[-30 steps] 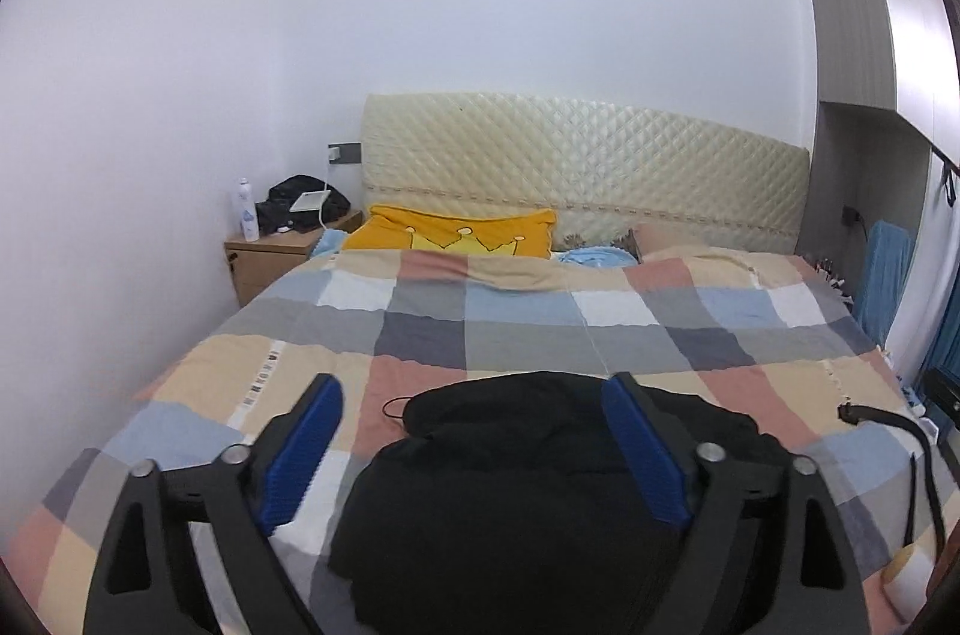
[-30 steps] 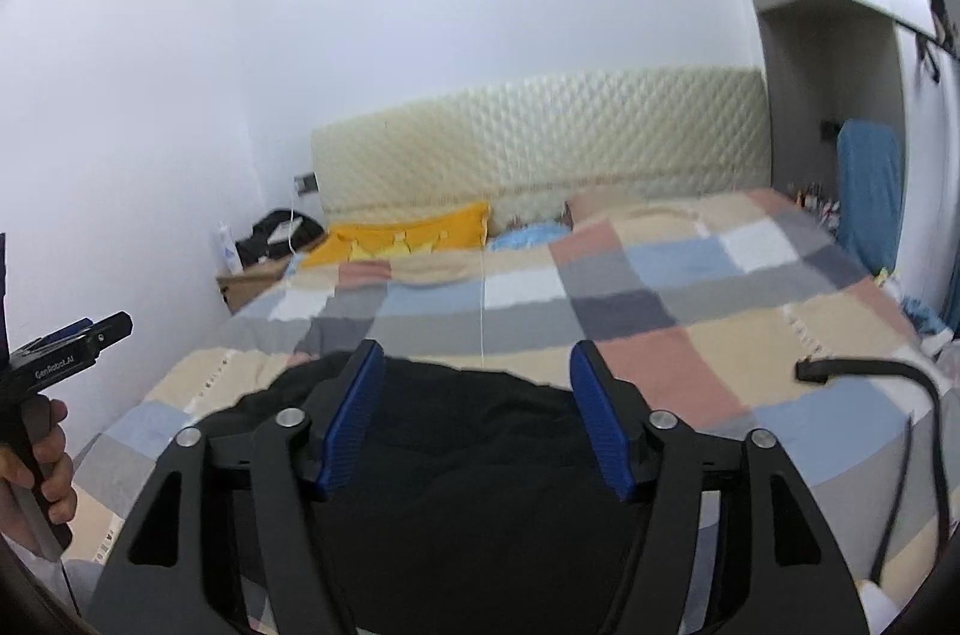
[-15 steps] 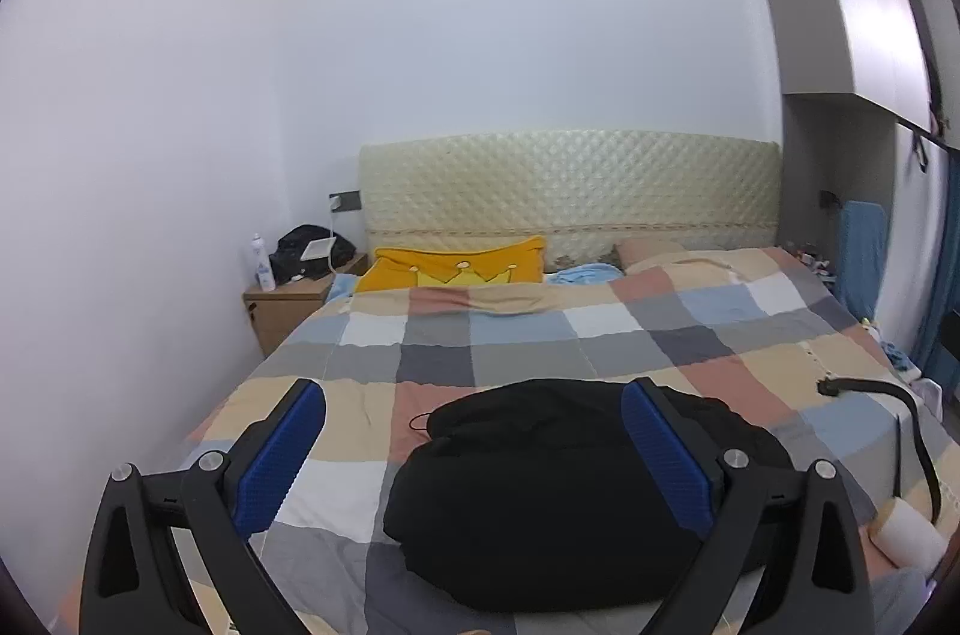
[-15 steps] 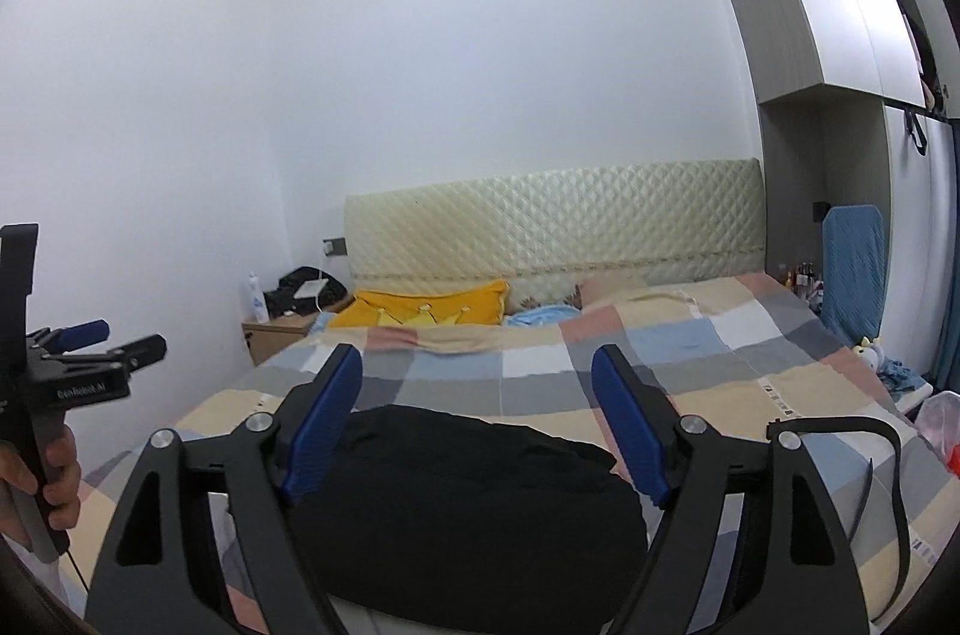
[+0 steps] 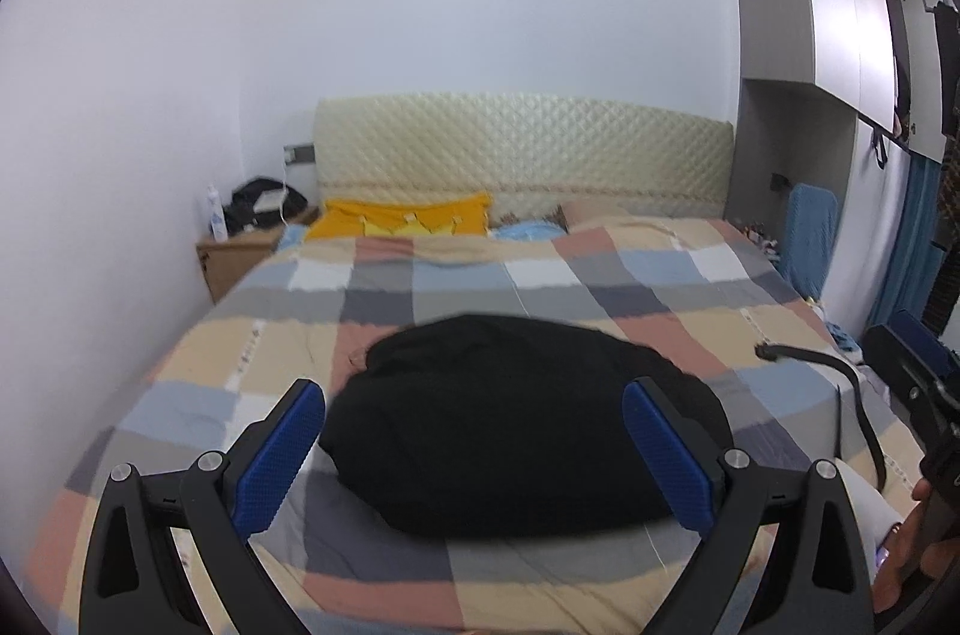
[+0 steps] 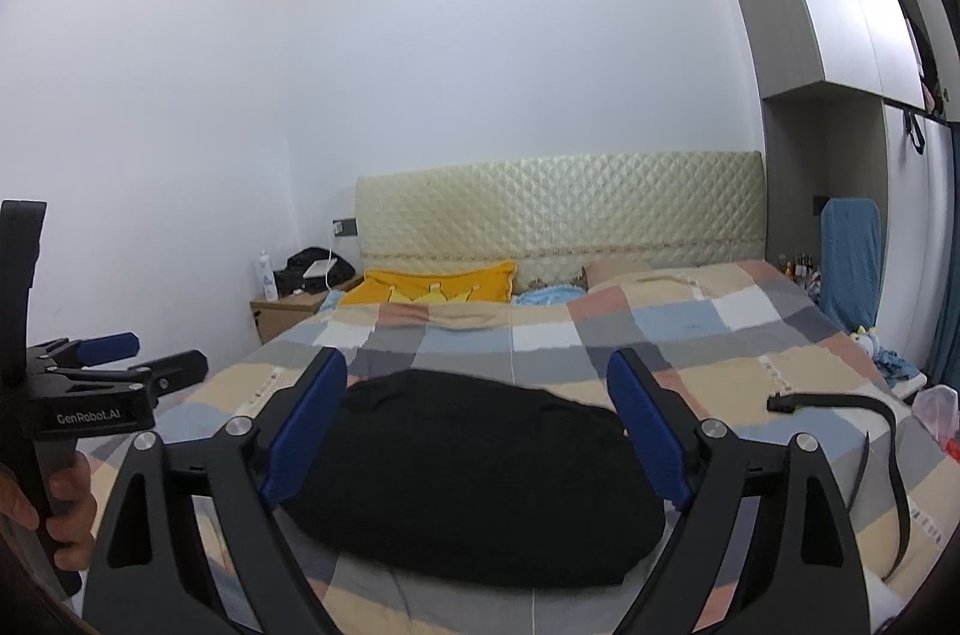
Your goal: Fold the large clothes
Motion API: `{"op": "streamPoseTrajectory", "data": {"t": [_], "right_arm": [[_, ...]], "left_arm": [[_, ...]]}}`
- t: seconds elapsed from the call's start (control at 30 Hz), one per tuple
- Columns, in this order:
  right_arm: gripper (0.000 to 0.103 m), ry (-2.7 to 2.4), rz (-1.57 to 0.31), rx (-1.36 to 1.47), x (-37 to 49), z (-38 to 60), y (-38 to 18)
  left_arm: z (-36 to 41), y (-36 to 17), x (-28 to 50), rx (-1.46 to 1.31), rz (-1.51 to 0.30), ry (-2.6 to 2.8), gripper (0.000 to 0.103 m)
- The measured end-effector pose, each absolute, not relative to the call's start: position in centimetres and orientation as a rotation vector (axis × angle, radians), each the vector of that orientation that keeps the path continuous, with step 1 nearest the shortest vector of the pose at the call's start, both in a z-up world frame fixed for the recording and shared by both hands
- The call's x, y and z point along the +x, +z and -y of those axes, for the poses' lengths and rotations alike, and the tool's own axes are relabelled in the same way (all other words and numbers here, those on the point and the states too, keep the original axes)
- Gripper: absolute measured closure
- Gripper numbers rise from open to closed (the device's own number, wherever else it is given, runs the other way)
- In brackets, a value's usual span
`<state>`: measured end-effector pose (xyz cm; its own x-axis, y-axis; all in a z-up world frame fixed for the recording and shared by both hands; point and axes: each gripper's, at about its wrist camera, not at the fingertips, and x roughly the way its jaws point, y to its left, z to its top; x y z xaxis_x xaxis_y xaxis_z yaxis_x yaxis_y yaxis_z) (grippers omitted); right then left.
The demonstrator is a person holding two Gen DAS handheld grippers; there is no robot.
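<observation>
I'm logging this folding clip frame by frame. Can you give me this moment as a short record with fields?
setting: bed with checked quilt, padded headboard
garment: black garment lying bundled on the quilt, near the foot end
left gripper: open, above the garment, holding nothing
right gripper: open, above the garment, holding nothing
nearby: black strap to the right, yellow pillow by the headboard

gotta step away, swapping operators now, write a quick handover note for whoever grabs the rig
Left gripper: open, empty, held above the bed.
Right gripper: open, empty, also raised.
Black garment: lies in a compact rounded bundle on the checkered bedspread, near the foot of the bed; neither gripper touches it.
A black strap lies to its right, apart from it.
Done: the garment looks folded down, though I cannot tell how neatly.
Left: check the bundle, then tidy or fold again if needed.
</observation>
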<state>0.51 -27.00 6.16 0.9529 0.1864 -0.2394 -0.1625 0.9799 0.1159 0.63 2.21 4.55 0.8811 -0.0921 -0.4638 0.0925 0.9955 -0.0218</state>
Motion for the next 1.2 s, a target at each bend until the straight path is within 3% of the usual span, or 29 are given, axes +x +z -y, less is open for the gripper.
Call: {"op": "streamPoseTrajectory", "data": {"t": [0.07, 0.4, 0.83, 1.2], "right_arm": [[0.005, 0.173, -0.272, 0.100, 0.2, 26.9, 5.5], [0.001, 0.145, -0.336, 0.093, -0.9, 26.7, 2.5], [0.001, 0.105, -0.414, 0.078, 0.6, 26.2, -1.7], [0.000, 0.106, -0.441, 0.082, 0.6, 26.1, -2.3]], "left_arm": [[-2.0, 3.7, 0.6, -0.005, -0.502, -0.100, 0.002], [-2.7, 0.6, -0.7, -0.031, -0.544, -0.067, 0.002], [-3.9, -3.5, 0.5, -0.059, -0.633, -0.011, 0.002], [-3.9, -3.8, 0.5, -0.049, -0.635, 0.018, 0.002]]}}
